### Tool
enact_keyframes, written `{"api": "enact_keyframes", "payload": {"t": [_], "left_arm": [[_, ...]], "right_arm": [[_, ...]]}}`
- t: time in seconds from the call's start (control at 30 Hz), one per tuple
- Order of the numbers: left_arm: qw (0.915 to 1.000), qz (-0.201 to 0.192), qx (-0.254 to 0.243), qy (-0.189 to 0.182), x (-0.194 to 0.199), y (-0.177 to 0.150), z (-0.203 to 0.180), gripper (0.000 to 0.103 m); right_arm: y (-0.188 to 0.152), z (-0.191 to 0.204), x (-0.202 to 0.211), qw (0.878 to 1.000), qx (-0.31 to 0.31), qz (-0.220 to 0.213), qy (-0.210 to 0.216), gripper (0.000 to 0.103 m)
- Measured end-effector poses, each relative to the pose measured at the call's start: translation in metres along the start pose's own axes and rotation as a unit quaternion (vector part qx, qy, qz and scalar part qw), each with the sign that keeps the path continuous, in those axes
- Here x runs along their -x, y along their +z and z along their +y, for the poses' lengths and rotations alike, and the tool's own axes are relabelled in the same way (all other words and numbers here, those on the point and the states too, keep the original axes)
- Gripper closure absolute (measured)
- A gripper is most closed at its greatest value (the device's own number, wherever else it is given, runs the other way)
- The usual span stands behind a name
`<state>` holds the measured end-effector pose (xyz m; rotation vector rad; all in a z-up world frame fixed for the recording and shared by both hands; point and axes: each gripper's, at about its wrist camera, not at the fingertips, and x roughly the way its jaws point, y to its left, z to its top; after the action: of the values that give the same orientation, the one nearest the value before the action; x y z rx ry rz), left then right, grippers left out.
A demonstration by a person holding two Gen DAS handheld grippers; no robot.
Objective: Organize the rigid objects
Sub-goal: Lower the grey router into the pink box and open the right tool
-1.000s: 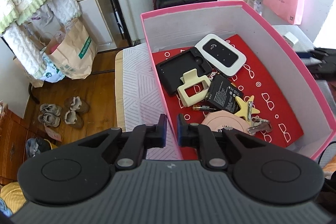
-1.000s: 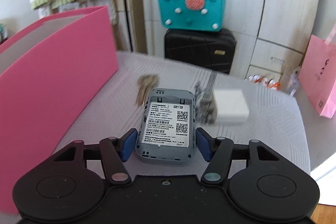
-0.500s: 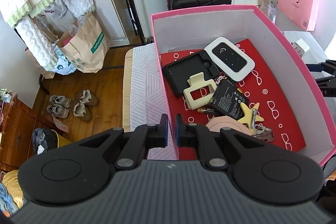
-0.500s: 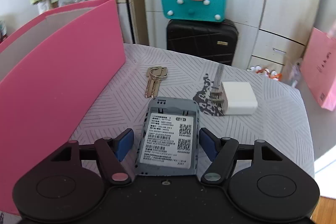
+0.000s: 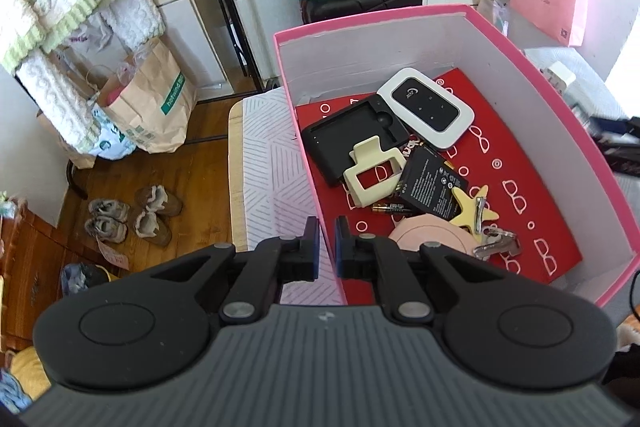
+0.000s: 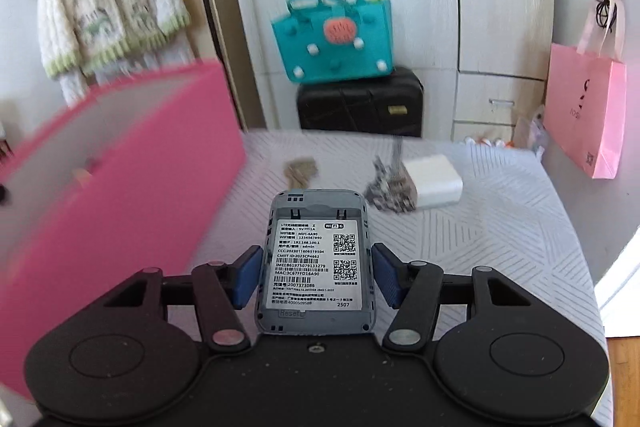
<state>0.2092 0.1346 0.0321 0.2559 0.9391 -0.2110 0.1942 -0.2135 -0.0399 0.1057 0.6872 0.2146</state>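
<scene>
The right tool (image 6: pixel 316 277) is clenched on a grey router shell (image 6: pixel 317 263), label side up, above the patterned worktop (image 6: pixel 500 211). At its 9 o'clock stands the pink box (image 6: pixel 120 187), blurred. The left tool (image 5: pixel 327 243) pinches that box's near wall (image 5: pixel 320 203). Keys (image 6: pixel 301 171) and what looks like a white charger (image 6: pixel 434 181) lie at 12 and 1 o'clock.

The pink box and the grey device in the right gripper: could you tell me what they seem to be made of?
The pink box looks like matte paperboard: thin straight walls, white inside. The grey WiFi router body, held by the right gripper, looks like moulded matte plastic, with clips, slots and a printed paper label.
</scene>
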Motion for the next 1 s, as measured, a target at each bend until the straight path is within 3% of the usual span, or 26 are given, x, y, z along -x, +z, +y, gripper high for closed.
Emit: {"api": "enact_keyframes", "payload": {"t": [0.2,0.3,0.37,0.5,0.63,0.87,1.0], "left_arm": [[0.9999,-0.003,-0.015,0.007,0.001,-0.001,-0.002,0.096],[0.9998,-0.008,-0.014,0.008,0.002,-0.002,-0.002,0.097],[0.9999,-0.009,-0.012,0.006,0.002,-0.002,-0.002,0.096],[0.9999,-0.013,-0.009,0.007,0.003,-0.004,-0.001,0.096],[0.9998,-0.016,-0.002,0.006,0.003,-0.005,-0.001,0.096],[0.9999,-0.012,-0.001,0.007,0.003,-0.004,-0.002,0.096],[0.9999,-0.008,-0.001,0.008,0.003,-0.002,-0.002,0.096]], "right_arm": [[0.029,0.038,0.058,0.993,0.039,-0.062,0.089,0.039],[0.045,0.072,0.072,0.980,0.110,-0.077,0.145,0.039],[0.056,0.095,0.067,0.968,0.172,-0.062,0.171,0.039],[0.072,0.130,0.032,0.947,0.280,0.001,0.156,0.039],[0.078,0.151,-0.014,0.924,0.362,0.054,0.111,0.039],[0.070,0.169,-0.050,0.888,0.435,0.114,0.097,0.039],[0.063,0.172,-0.064,0.881,0.448,0.133,0.068,0.039]]}}
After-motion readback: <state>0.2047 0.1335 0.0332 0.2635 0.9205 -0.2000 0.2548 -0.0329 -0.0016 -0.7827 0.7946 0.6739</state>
